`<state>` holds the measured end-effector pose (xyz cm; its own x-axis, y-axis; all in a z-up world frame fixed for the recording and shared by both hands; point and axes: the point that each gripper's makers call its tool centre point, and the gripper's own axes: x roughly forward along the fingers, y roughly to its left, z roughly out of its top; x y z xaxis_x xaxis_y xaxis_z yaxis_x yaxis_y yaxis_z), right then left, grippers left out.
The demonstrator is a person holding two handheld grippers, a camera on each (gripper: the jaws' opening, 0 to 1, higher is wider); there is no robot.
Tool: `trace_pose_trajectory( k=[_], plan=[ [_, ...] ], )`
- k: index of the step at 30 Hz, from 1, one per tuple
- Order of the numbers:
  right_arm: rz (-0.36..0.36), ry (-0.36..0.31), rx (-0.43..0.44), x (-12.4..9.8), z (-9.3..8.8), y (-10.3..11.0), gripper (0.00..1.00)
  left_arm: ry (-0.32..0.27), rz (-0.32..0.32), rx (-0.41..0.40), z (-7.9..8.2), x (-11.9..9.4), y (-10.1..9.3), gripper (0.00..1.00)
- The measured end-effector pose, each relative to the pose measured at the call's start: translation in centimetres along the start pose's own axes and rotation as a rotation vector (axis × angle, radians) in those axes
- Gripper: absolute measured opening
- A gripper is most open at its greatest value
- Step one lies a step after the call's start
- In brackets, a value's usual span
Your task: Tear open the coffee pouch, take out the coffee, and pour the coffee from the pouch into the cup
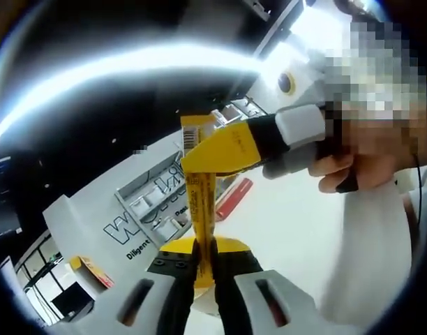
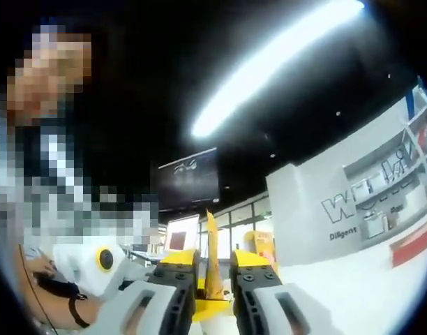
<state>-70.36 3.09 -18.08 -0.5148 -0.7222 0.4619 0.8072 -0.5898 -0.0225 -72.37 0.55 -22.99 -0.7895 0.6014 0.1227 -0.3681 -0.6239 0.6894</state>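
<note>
Left gripper (image 1: 205,269): black jaws with yellow pads closed nearly flat on the lower end of the pouch (image 1: 201,209), a thin yellow stick-shaped sachet with small dark print, standing upright between them. In the left gripper view the right gripper (image 1: 199,159) came in from the right, yellow wedge-shaped tips pinched on the pouch's upper part, just under a barcode panel at the top end. A hand (image 1: 367,157) held that gripper's pale grey body.

Right gripper view: its own jaws pressed close on the pouch (image 2: 213,269), seen edge-on as a thin tan-yellow strip rising to a pointed tip. The left gripper (image 2: 95,269) showed at lower left, white casing with a round yellow ring.

Pouch was held in the air between both grippers, taut, over a smooth white worktop (image 1: 297,223). A flat red packet (image 1: 233,199) lay on the worktop near its far edge, beside a white panel (image 1: 95,223) with dark block lettering. A long bright light strip (image 2: 269,66) ran overhead.
</note>
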Motion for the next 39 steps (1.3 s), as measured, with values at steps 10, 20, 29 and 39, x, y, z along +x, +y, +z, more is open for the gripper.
trace_pose_trajectory(
  k=[10, 20, 29, 39],
  plan=[
    [0.006, 0.032, -0.022, 0.3, -0.7, 0.1, 0.13, -0.004, -0.001, 0.002, 0.2, 0.0, -0.1, 0.11],
    [0.018, 0.057, -0.036, 0.6, -1.3, 0.2, 0.11, -0.009, -0.001, 0.005, 0.4, -0.1, -0.1, 0.11],
    [0.015, 0.071, -0.051, 0.5, -1.4, 0.3, 0.02, -0.012, -0.002, 0.008, 0.3, -0.1, -0.1, 0.11],
    [0.009, 0.046, -0.029, 0.3, -1.0, 0.1, 0.02, -0.025, 0.006, 0.007, 0.4, -0.1, 0.1, 0.14]
  ],
)
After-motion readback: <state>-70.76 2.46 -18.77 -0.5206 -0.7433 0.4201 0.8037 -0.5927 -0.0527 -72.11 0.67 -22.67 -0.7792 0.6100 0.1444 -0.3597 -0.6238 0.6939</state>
